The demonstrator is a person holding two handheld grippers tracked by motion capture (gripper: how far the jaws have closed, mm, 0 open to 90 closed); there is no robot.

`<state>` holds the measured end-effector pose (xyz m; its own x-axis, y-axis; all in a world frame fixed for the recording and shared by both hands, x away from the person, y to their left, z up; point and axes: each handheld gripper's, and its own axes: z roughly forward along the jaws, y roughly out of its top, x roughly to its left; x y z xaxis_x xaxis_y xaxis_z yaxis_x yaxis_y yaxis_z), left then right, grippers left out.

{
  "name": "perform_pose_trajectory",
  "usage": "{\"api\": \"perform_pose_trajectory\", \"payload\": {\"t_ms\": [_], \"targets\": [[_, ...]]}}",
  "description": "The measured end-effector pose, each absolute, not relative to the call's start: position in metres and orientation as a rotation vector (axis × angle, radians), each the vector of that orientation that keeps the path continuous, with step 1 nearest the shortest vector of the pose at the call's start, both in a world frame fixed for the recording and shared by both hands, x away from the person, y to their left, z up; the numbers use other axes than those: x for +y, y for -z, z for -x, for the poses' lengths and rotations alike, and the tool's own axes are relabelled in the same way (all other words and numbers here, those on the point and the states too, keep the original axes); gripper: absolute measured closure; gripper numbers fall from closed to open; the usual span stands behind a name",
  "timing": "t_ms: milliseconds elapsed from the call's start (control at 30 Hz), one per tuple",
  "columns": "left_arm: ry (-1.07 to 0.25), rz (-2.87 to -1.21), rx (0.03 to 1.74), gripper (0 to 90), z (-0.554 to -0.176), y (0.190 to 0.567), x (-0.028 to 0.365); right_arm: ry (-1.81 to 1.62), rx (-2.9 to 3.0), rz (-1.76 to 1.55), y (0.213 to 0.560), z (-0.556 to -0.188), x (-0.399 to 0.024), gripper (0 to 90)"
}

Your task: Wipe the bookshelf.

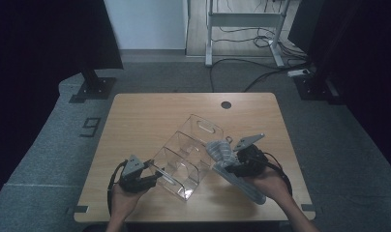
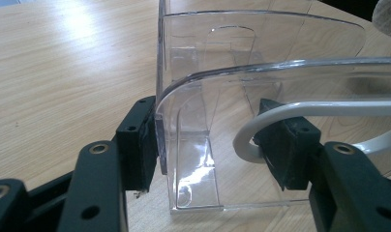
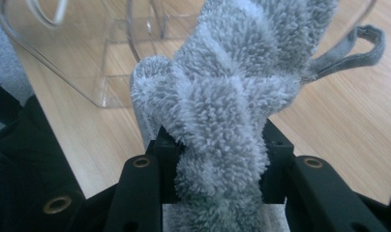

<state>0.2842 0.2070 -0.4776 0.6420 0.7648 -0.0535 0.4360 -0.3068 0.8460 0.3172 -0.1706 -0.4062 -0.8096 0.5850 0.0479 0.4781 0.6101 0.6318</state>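
Two grippers work at the table's (image 1: pixel 135 104) near edge: the left gripper (image 1: pixel 152 178) pinches one clear plastic organizer's (image 1: pixel 186 152) end wall, the right gripper (image 1: pixel 227 162) squeezes one grey fluffy cloth (image 1: pixel 218 151) at the organizer's three o'clock. One white hanger (image 1: pixel 242 186) lies below.

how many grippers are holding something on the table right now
2. The left gripper at the table's near left clamps the near end wall of the clear organizer. The right gripper at the near right is shut on the grey fluffy cloth.
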Motion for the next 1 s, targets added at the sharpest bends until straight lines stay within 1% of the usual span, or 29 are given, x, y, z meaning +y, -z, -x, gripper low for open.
{"api": "perform_pose_trajectory", "payload": {"t_ms": [433, 1000], "targets": [[-0.454, -1.946, 0.942, 43.0, -0.284, 0.478, 0.207, -0.996, 2.69, -0.788, 0.383, -0.327, -0.127, 60.8], [-0.454, -1.95, 0.94, 43.0, -0.285, 0.478, 0.207, -0.994, 2.728, -0.728, 0.38, -0.354, -0.063, 60.8]]}}
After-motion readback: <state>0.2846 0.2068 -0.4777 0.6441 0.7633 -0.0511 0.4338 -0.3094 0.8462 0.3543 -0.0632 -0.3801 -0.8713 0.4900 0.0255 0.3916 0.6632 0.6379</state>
